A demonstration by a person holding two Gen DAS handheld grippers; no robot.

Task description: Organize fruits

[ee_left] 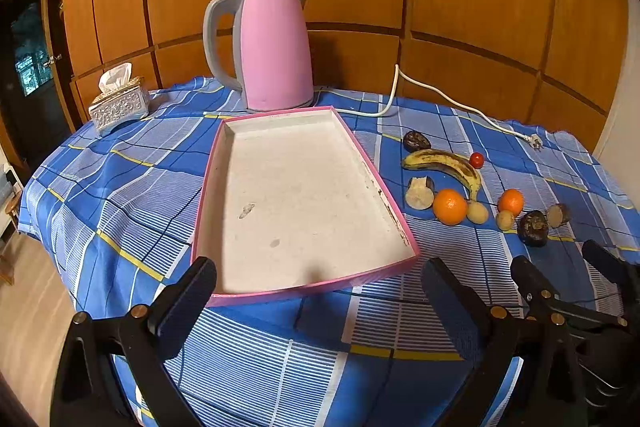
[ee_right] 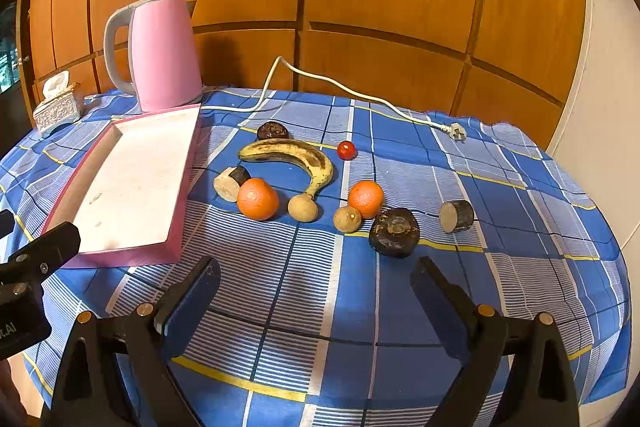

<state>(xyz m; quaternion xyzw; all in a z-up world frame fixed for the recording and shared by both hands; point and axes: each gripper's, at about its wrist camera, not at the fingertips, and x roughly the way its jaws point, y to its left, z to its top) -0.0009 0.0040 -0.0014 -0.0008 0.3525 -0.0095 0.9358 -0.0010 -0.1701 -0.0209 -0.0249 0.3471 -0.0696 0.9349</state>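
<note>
An empty pink tray [ee_left: 304, 187] with a white floor lies on the blue checked tablecloth. My left gripper [ee_left: 320, 291] hovers open at its near rim. Right of the tray [ee_right: 120, 183] lies loose fruit: a spotted banana [ee_right: 292, 155], two oranges [ee_right: 257, 199] [ee_right: 365, 199], a cherry tomato [ee_right: 346, 150], two small tan round fruits [ee_right: 303, 208] [ee_right: 347, 219], two dark round fruits [ee_right: 394, 231] [ee_right: 273, 131] and two cut dark pieces [ee_right: 230, 183] [ee_right: 456, 215]. My right gripper [ee_right: 316, 287] stands open and empty just short of the fruit.
A pink kettle [ee_left: 276, 51] stands behind the tray, and its white cord [ee_right: 340, 91] runs right to a plug [ee_right: 458, 133]. A silver tissue box [ee_left: 118, 103] sits at the back left. The round table's edge drops off near both grippers. Wooden panels close off the back.
</note>
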